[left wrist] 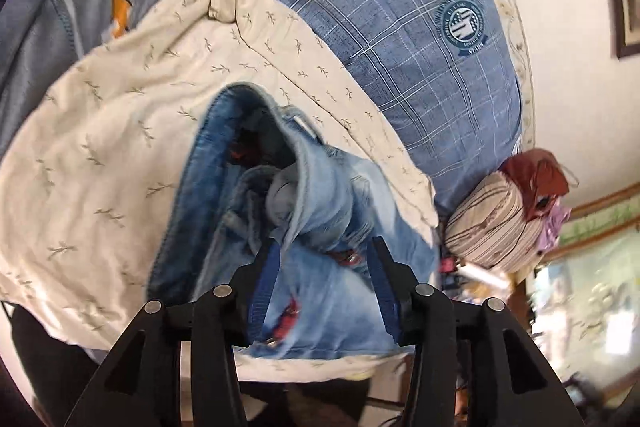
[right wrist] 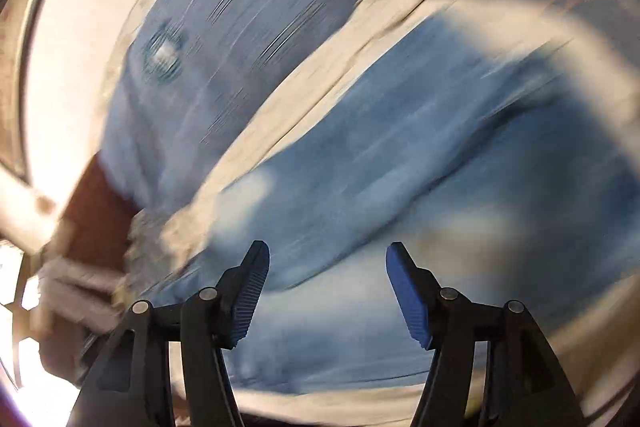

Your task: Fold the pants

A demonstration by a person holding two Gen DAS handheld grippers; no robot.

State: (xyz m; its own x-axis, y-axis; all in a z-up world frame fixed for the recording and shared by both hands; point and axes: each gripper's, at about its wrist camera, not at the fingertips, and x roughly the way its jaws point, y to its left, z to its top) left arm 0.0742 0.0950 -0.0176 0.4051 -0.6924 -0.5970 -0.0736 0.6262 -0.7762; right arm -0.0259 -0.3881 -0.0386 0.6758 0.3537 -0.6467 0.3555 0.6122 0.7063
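The jeans [left wrist: 312, 227] lie bunched on a beige leaf-print sheet [left wrist: 100, 147], waistband gaping toward the lens. The left claw [left wrist: 324, 251] hangs over them, spread wide, denim between its prongs. The right claw [right wrist: 326, 255] is also wide, gripping nothing, above blurred denim [right wrist: 400, 167]. A blue plaid pillow [left wrist: 400, 27] sits beyond.
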